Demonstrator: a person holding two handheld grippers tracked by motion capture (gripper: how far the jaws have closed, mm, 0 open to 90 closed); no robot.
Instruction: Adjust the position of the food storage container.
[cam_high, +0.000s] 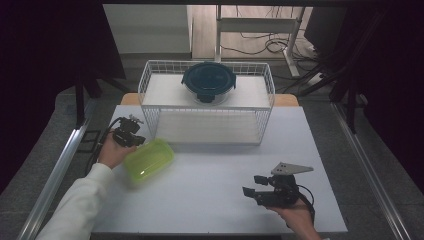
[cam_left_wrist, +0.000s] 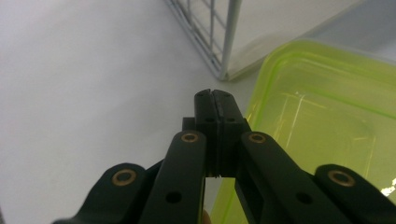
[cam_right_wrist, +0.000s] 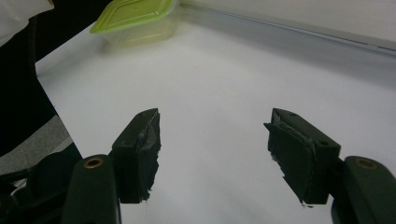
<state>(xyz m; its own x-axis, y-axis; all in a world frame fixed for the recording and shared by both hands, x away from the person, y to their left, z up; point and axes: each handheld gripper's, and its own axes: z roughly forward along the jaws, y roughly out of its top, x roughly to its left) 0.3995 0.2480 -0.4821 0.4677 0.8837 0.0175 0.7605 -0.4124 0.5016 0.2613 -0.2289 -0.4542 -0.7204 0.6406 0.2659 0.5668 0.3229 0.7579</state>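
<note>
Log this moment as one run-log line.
left gripper: shut, empty, beside green container | right gripper: open, empty | round container: on wire rack

The container is showing a bright lime-green colour, half see-through. The tabletop is looking plain white, without pattern. The wire basket is white with a grid pattern. The round lidded bowl inside it is appearing dark blue, maybe teal. Both claws, left and right, are black. The sleeve is white.

Left claw touches green box; right claw apart.
</note>
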